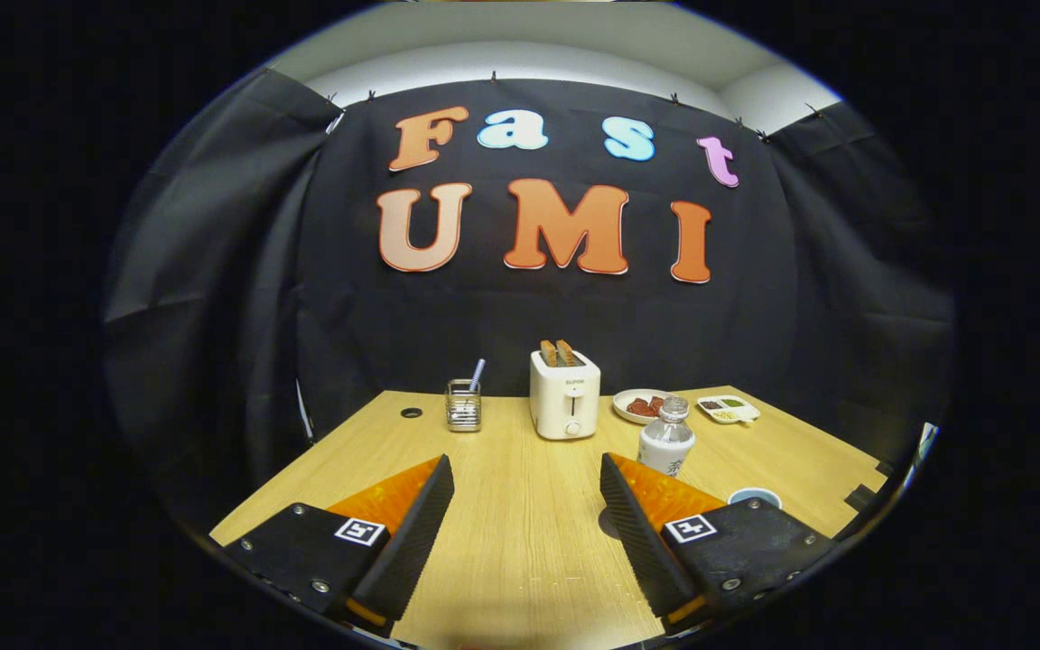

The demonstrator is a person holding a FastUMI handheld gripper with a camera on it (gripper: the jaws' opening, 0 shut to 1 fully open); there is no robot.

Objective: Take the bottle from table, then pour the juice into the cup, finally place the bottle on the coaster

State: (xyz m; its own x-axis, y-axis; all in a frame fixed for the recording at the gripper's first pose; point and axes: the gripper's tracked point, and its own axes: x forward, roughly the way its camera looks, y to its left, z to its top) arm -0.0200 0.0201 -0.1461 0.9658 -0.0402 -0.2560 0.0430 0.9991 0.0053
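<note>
1. claw [527,474]: fingers spread wide, nothing between them, held above the wooden worktop [520,551].
2. bottle [666,441]: clear plastic, upright, capped, just beyond the right finger's tip and off to its right; not touching the claw.
3. cup [754,497]: rim showing just behind the right finger, near the bottle.
4. dark round shape at the right finger's inner edge, mostly hidden; cannot tell what it is.
5. toaster [564,394]: white, two slices in it, straight ahead beyond the fingers.
6. glass holder [463,405] with a straw, left of the toaster.
7. plate [639,405] and small tray [728,410], behind the bottle.
</note>
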